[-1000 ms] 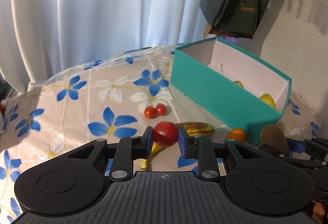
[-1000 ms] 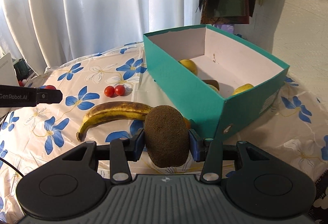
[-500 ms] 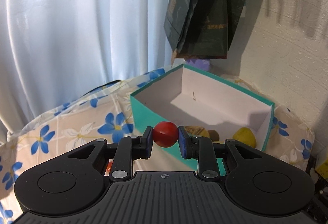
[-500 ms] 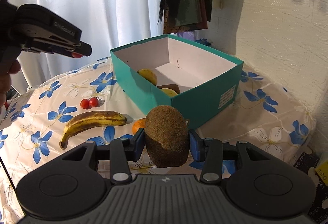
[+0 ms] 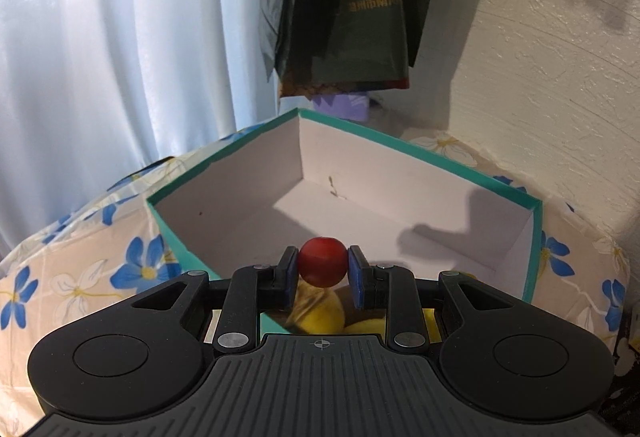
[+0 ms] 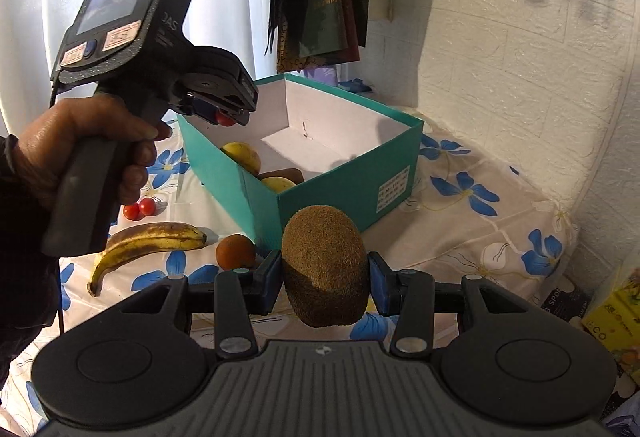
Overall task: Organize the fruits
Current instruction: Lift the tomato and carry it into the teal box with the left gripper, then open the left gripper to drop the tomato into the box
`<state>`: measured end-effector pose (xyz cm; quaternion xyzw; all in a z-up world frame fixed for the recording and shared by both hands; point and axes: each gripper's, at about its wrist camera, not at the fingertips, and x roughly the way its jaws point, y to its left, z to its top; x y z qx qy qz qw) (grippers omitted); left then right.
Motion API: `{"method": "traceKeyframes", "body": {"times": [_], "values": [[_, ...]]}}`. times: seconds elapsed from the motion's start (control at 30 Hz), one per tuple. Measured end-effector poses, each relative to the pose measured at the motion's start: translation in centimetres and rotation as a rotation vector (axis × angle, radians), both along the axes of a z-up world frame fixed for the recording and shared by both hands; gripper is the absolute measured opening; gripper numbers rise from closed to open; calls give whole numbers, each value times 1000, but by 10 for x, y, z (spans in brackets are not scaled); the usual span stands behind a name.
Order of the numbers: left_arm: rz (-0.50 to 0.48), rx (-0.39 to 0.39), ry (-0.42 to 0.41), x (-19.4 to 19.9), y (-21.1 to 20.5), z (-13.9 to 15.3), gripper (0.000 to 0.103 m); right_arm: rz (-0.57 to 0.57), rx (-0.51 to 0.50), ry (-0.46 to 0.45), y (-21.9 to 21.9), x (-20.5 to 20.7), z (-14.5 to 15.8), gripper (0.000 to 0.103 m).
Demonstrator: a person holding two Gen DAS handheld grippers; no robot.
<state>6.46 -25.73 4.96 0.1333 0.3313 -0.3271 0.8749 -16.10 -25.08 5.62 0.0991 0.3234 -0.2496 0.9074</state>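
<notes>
The left gripper (image 5: 323,269) pinches a cherry tomato (image 5: 323,267) over the near corner of the teal box (image 6: 344,189); it is best lowered inside the box before the fingers part, so the tomato cannot bounce out. The right gripper (image 6: 325,273) clamps a kiwi (image 6: 325,269) outside the box, near its front corner. Inside the box lie yellow fruits (image 6: 242,156) and something brown. Beside the box wait a banana (image 6: 148,241), an orange (image 6: 235,250) and two cherry tomatoes (image 6: 139,208).

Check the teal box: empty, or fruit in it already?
Not empty. The teal box holds two yellow fruits and a brown one at its near end; its far end is bare.
</notes>
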Motion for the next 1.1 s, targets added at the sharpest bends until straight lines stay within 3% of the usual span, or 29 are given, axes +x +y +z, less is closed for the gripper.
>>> {"method": "traceKeyframes", "body": {"times": [0.23,0.5,0.83,1.1], "values": [[1,24,9,9,-28,-20,29,-38,-17,9,-8,-10,2,44],[44,87,78,30,-42,-43,29,-54,-28,13,-11,-14,3,44],[57,110,95,37,-47,-48,31,-63,-32,5,-13,-14,4,44],[9,101,53,21,-43,-41,55,-79,-38,-2,-14,-14,7,44]]}}
